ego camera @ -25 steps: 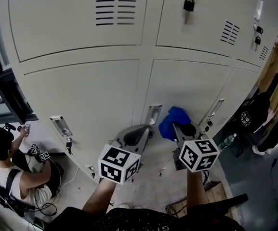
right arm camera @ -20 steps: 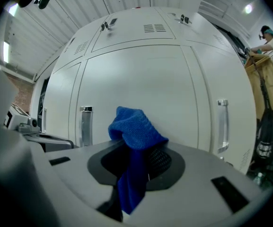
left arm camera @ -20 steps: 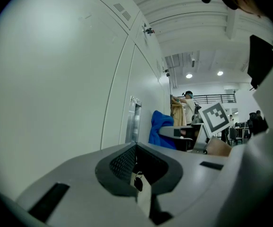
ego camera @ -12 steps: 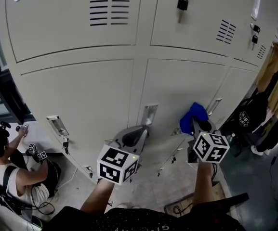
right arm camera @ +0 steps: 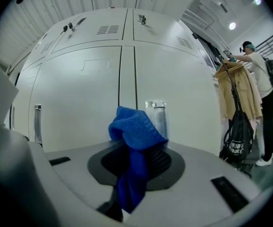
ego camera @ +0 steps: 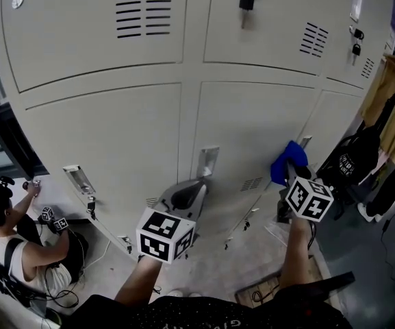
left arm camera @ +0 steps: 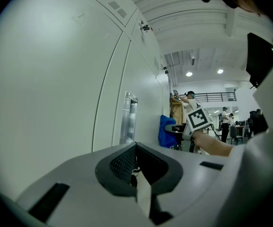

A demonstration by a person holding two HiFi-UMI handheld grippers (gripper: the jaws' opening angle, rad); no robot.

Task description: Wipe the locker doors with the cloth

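Note:
A blue cloth [ego camera: 285, 164] is bunched in my right gripper [ego camera: 291, 175], which is shut on it. It is held up against the cream locker doors [ego camera: 252, 125], at the seam beside the lower right door's recessed handle [ego camera: 305, 143]. In the right gripper view the cloth [right arm camera: 135, 131] hangs over the jaws, with that handle [right arm camera: 156, 113] just behind it. My left gripper [ego camera: 187, 197] is shut with nothing in it, low in front of the middle lower door's handle [ego camera: 207, 162]. In the left gripper view the cloth [left arm camera: 165, 131] shows to the right, near the door.
A person [ego camera: 5, 242] crouches on the floor at lower left. A padlock [ego camera: 246, 0] hangs on an upper door. Jackets [ego camera: 392, 112] and a black bag [ego camera: 351, 166] hang at the right. Cables [ego camera: 255, 297] lie on the floor below.
My right gripper has carried the cloth rightward and slightly up across the lower middle door to the right door's handle. The left gripper has stayed where it was.

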